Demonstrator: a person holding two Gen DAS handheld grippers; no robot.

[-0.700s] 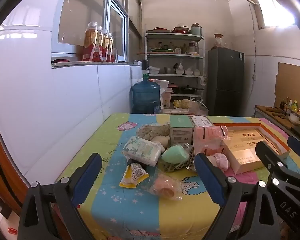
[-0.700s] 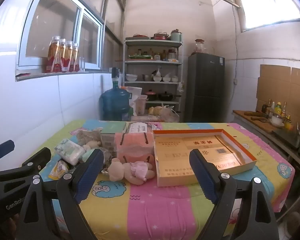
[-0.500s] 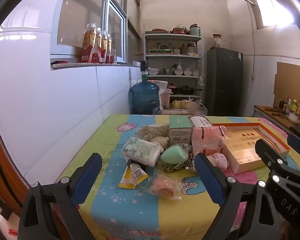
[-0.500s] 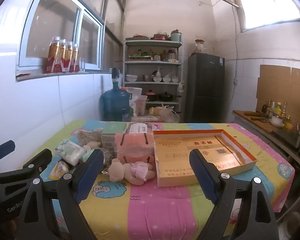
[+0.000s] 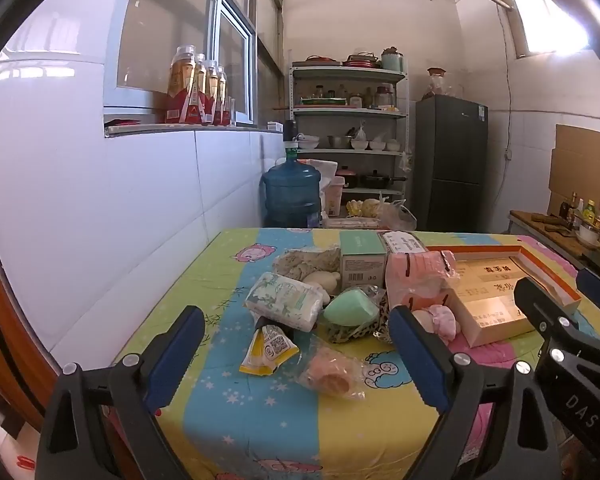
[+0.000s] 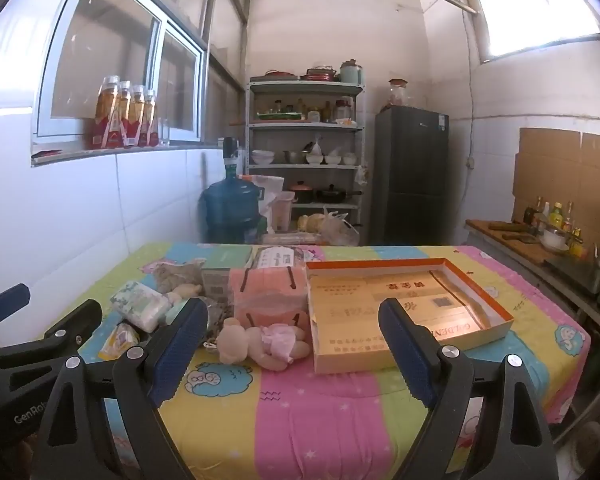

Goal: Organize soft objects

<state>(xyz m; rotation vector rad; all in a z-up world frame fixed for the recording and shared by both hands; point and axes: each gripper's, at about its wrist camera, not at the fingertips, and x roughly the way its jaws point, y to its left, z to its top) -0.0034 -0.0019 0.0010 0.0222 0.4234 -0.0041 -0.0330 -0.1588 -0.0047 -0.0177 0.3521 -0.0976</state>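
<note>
A heap of soft things lies mid-table: a white printed pack (image 5: 286,300), a mint green sponge (image 5: 350,311), a yellow sachet (image 5: 268,350), a wrapped peach puff (image 5: 332,372), a pink pack (image 6: 268,292) and a small plush doll (image 6: 260,344). An empty orange-rimmed cardboard tray (image 6: 404,312) sits to their right. My left gripper (image 5: 296,356) hovers open over the near table edge, short of the sachet. My right gripper (image 6: 292,344) is open too, nothing between its fingers, the doll just beyond it.
The table (image 6: 324,408) wears a striped cartoon cloth and butts against a white tiled wall on the left. Two small cartons (image 5: 362,260) stand behind the heap. Beyond are a blue water jug (image 5: 292,196), shelves (image 6: 304,152), a dark fridge (image 6: 412,172) and a side counter (image 6: 540,248).
Both views have shifted very slightly; the grippers stay open and the objects on the table have not moved.
</note>
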